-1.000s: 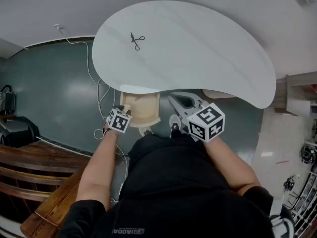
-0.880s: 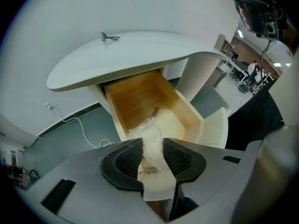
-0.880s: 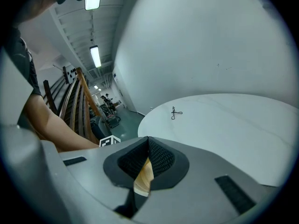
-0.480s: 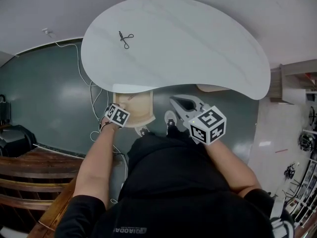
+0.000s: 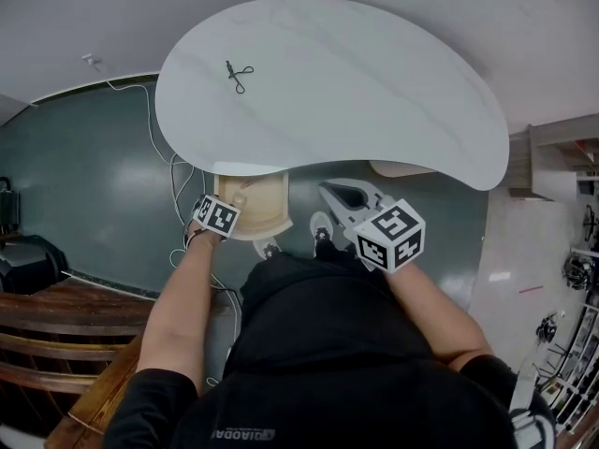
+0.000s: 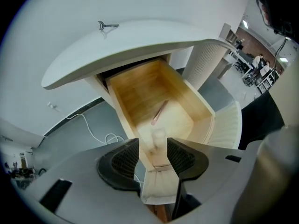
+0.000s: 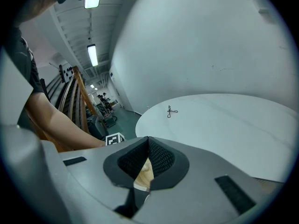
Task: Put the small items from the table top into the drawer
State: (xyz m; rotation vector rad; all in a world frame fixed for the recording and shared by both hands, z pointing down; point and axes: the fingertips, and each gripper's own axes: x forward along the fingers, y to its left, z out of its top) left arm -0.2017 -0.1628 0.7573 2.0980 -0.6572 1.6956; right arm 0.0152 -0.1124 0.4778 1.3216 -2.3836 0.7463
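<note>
Your left gripper [image 6: 153, 154] points steeply down over the open drawer [image 6: 194, 99]. Its jaws stand wide apart and have just been opening. A pale, blurred small thing [image 6: 158, 136] shows in the gap past the pads, and nothing presses on it. Your right gripper [image 7: 148, 146] hangs at 3 o'clock from the left one, jaws together on nothing.

Further in, a pink stick [image 6: 160, 112] lies on the drawer floor.

Beyond, on the table [image 5: 374, 101], one looped tool [image 5: 238, 73] lies alone at about 10 o'clock, well apart from both grippers. It looks like thin metal, so expect it to be light and stiff. It lies flat on a smooth top, so it will probably skate if you nudge it. Come straight down and pinch across the narrow stem where the loops meet. Avoid the open loops, which could twist out of the pads.
</note>
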